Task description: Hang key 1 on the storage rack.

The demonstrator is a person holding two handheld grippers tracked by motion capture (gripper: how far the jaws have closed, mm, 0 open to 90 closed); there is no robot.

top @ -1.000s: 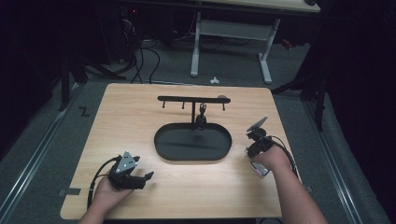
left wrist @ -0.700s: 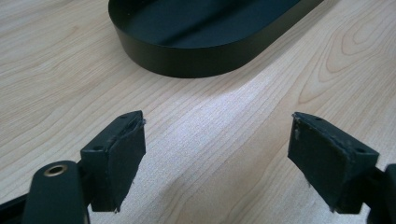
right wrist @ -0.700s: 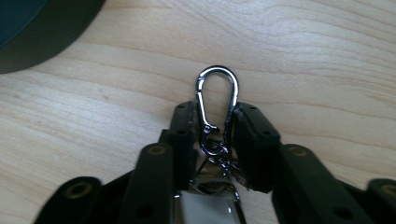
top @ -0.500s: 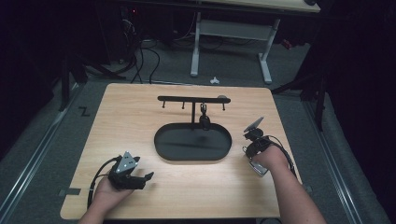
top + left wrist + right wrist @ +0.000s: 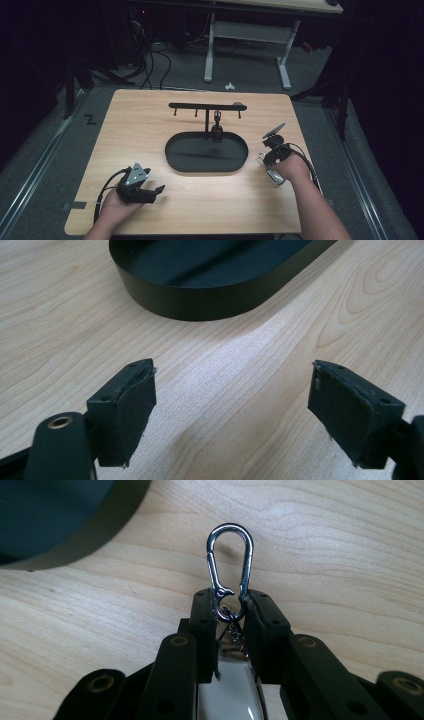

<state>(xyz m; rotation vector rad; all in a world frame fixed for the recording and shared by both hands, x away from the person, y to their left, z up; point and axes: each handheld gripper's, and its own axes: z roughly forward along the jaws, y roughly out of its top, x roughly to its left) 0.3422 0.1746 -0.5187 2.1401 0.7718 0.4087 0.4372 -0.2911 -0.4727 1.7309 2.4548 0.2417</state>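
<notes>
Pinching a metal clip (image 5: pixel 230 565) at its lower end, the right gripper (image 5: pixel 231 605) has just closed on it, right of the black tray (image 5: pixel 206 167); the left gripper (image 5: pixel 232 390) rests wide open.

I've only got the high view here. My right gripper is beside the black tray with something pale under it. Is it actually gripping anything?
Observer: Yes. The right gripper is shut on the lower end of a metal carabiner clip, its loop sticking out past the fingertips.
Operator: What's the pale thing?
Observer: A glossy white tag hangs from the clip on a short chain, lying back between the jaws.
Operator: And the left gripper, holding anything?
Observer: No. The left gripper is open over bare table, with nothing between its pads.
Operator: How is it aimed?
Observer: At the near wall of the black tray, with a strip of wood between.
</notes>
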